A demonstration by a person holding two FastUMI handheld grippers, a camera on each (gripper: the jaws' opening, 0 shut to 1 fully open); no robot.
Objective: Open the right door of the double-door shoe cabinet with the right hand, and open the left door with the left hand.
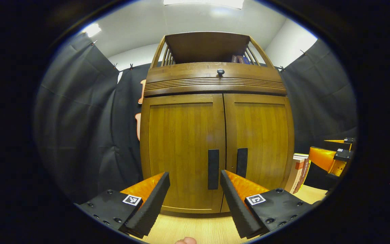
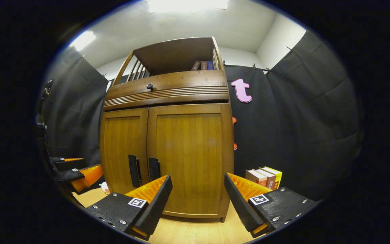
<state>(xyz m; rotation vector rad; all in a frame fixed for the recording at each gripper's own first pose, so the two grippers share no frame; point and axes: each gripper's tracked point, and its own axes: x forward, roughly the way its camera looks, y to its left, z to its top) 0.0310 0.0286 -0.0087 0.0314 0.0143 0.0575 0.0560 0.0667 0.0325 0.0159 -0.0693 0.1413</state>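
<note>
Both doors of the shoe cabinet (image 1: 217,149) are closed; its top shelf (image 2: 178,57) holds books (image 2: 202,65) (upright). The left claw (image 1: 195,189) and right claw (image 2: 197,193) gape wide, gripping nothing.

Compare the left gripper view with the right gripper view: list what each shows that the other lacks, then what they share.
Left gripper view alone: a fingertip at the bottom edge, and the left gripper open in the foreground, its gap lined up with the left door handle.

Right gripper view alone: the right gripper open in the foreground, before the right door.

Both: the shoe cabinet with both doors closed, its drawer knob, books on top, and books beside it.
</note>
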